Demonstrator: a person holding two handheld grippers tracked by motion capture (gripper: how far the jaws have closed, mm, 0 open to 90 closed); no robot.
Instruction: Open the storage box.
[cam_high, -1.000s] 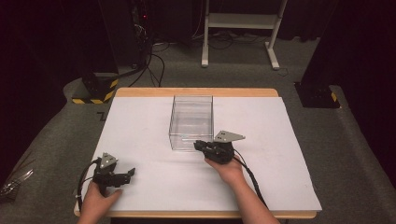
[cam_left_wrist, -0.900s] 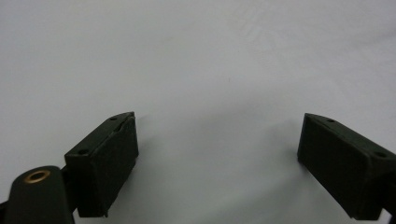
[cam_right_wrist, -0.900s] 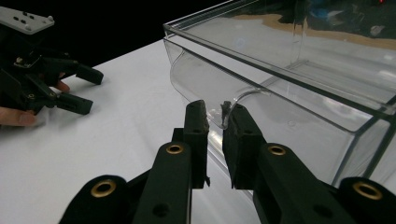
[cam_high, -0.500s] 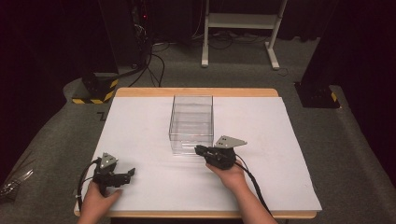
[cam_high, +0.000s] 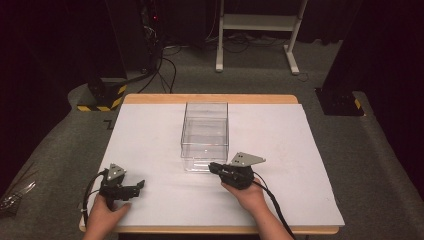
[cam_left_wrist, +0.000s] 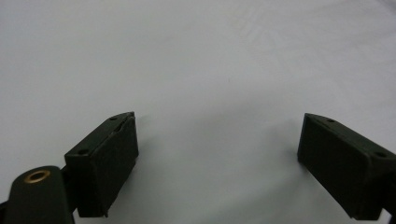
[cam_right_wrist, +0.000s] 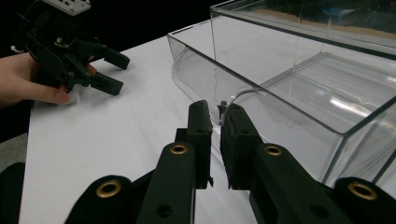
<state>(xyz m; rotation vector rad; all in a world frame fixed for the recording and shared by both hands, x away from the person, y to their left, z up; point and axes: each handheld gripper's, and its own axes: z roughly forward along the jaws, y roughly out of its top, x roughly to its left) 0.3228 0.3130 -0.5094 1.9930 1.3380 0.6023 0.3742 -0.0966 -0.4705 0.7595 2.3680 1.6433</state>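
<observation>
A clear plastic box stands open-topped in the middle of the white table sheet; it is empty. My right gripper is at the box's near wall, its jaws pressed together on the wall's top edge. The right gripper view has the jaws nearly touching, with the clear wall running between them beside a curved notch. My left gripper rests open on the sheet at the front left, with nothing between its jaws. It also appears far off in the right gripper view, held by a hand.
The wooden table edge borders the sheet at the back. Beyond it, on the dark carpet, are a white stand, cables and a yellow-and-black striped base. Bare sheet lies left and right of the box.
My right gripper has drawn back toward the person, and the box's near edge has come with it. The left gripper has stayed put.
</observation>
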